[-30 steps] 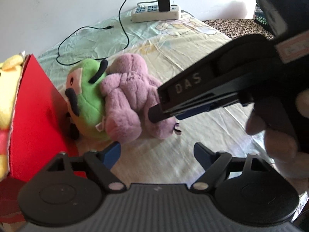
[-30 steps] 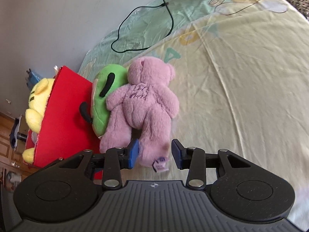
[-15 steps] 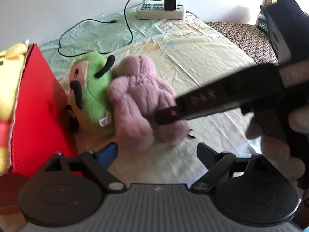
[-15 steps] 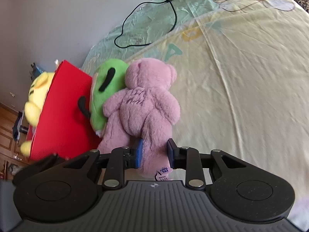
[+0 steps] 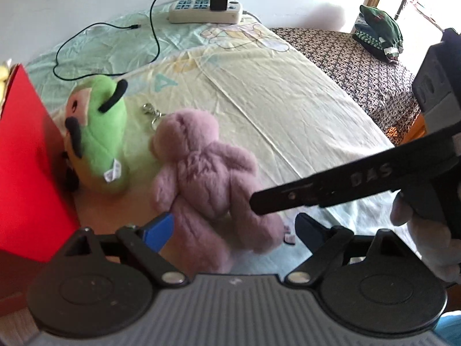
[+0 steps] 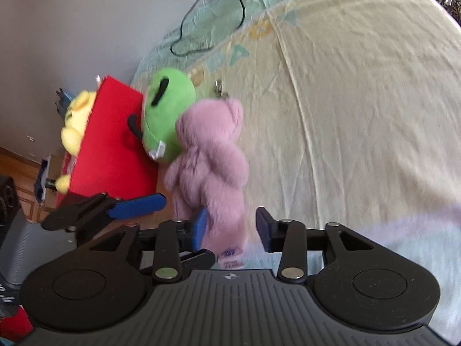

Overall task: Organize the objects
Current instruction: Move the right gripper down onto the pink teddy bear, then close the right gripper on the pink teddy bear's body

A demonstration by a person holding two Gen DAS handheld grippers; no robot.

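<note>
- Pale yellow-green bed sheet (image 5: 288, 109) covers the bed; a power strip (image 5: 206, 13) sits at its far edge by the wall.
- We see the pink teddy bear (image 5: 201, 173) lying face down, long axis running from its head, away from us, to its legs near our claws.
- Our right claw (image 6: 230, 227) is partly open, its blue pads either side of one bear leg; we cannot tell whether they touch it.
- Our left claw (image 5: 233, 227) is wide open, the bear's legs between its fingers, holding nothing.
- Beside the bear's head a green plush (image 5: 98, 132) leans on the red box (image 5: 26, 173).
</note>
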